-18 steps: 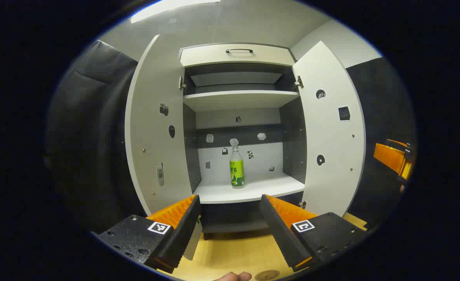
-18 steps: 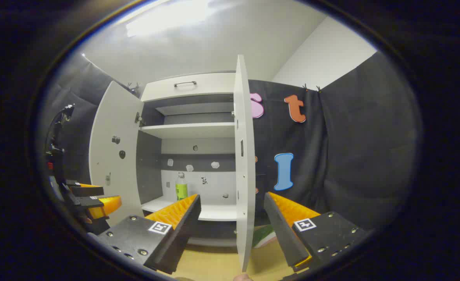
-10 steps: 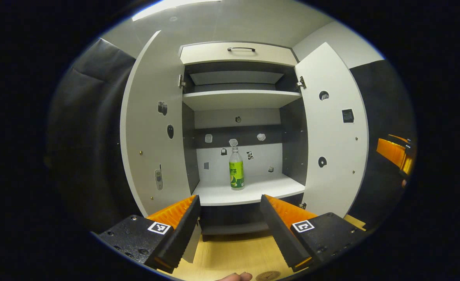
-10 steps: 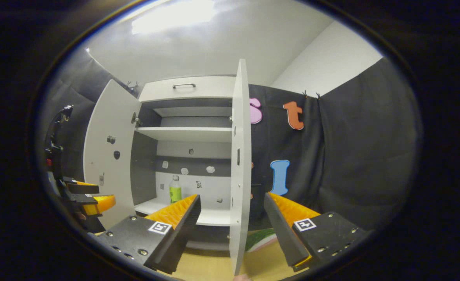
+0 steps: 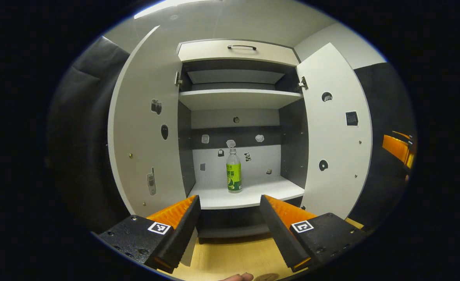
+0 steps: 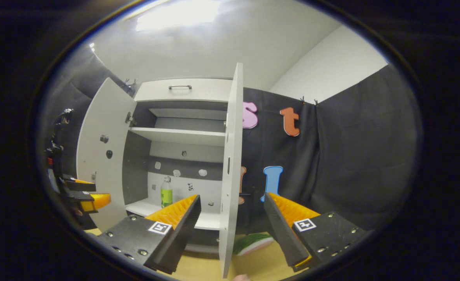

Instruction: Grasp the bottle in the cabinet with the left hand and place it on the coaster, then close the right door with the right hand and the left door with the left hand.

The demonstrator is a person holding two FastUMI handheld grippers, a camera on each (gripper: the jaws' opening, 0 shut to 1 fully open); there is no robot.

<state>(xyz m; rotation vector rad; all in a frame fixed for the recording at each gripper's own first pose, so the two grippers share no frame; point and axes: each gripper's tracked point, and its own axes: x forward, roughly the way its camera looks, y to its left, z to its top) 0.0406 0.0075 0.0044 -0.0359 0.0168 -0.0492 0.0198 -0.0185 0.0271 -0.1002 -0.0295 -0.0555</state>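
Nothing of the task is done yet, we judge: the bottle (image 5: 233, 170) stands upright on the lower shelf (image 5: 249, 193) of the cabinet, both doors wide open. Our left gripper (image 5: 230, 222) faces it from well short, jaws released and empty; our right gripper (image 6: 231, 224), likewise released, straddles the right door's (image 6: 230, 168) edge without touching.

From my left gripper (image 5: 228, 230), the lane at twelve o'clock ran open between the left door (image 5: 144, 132) at ten and the right door (image 5: 333, 128) at two. The bottle (image 5: 233, 171) stood alone on the shelf (image 5: 253, 195). The right door's edge (image 6: 230, 171) stood at twelve from my right gripper (image 6: 231, 230).
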